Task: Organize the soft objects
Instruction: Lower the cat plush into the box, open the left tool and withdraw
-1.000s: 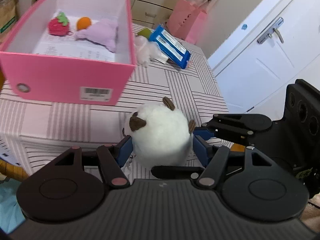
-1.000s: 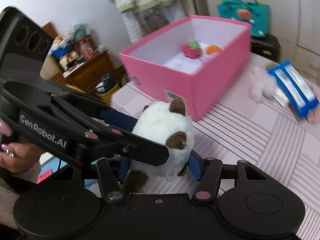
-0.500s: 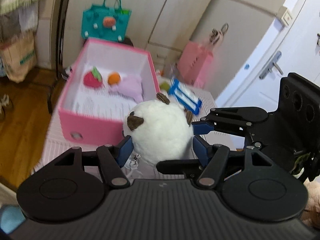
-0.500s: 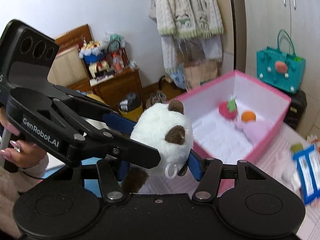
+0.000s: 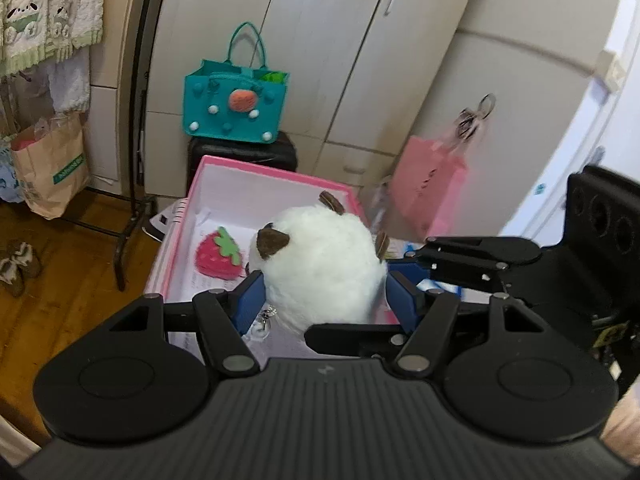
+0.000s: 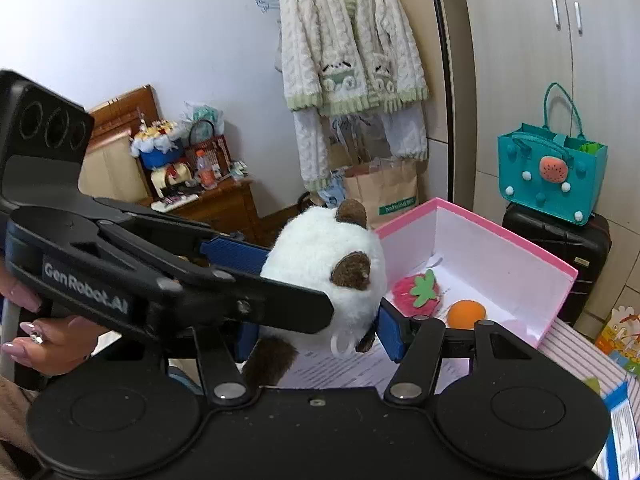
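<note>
A round white plush toy with brown ears is held in the air over the open pink box. Both grippers squeeze it: my left gripper from one side, my right gripper crossing it at a right angle. The plush also shows in the right wrist view, with a brown tail hanging below. Inside the pink box lie a red strawberry plush and an orange ball. The strawberry also shows in the left wrist view.
A teal tote bag stands on a black case behind the box. A pink bag hangs at the right by cupboard doors. A blue packet lies on the striped tablecloth. A clothes rack with a cardigan stands beyond.
Both grippers have lifted the white plush off the striped table and carried it up and over the pink box. The grip on it has not changed.
</note>
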`<state>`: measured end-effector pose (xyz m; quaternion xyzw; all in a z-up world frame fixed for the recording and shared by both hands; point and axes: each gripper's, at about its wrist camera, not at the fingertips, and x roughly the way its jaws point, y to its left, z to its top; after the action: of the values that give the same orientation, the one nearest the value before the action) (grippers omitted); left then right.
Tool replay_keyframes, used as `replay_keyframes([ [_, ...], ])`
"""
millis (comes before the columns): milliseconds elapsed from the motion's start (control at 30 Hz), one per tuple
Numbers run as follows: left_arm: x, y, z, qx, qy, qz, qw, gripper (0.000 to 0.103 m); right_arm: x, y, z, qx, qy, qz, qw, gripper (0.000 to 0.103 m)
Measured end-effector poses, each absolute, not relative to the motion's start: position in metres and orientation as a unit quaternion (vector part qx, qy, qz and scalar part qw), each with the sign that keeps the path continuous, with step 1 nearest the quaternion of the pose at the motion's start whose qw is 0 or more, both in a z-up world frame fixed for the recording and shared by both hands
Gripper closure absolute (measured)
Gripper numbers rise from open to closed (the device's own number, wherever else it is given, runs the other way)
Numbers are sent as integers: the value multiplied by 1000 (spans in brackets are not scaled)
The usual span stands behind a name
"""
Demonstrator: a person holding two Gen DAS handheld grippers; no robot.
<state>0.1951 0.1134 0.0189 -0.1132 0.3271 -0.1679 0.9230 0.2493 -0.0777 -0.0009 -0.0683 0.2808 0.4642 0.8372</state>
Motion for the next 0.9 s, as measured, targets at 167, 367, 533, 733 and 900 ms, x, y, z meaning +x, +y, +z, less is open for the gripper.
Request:
replay_keyframes([
  [167, 232, 117, 0, -109, 360, -161, 912, 38, 269, -62, -17, -110, 278, 453, 840, 38],
  [367, 262, 117, -29, -156, 410, -179, 881, 38, 282, -63, -32, -153, 306, 434, 834, 38],
  [533, 280, 108, -52, -187, 443, -185, 857, 38, 284, -59, -43, -215, 314, 399, 834, 38],
  [733, 287, 100, -62, -203, 447, -169, 854, 38, 292, -58, -52, -245, 309, 345, 852, 38],
  [900, 266, 96, -43, -144, 410, -152, 888, 36, 282, -81, -40, -211, 295, 346, 865, 35],
])
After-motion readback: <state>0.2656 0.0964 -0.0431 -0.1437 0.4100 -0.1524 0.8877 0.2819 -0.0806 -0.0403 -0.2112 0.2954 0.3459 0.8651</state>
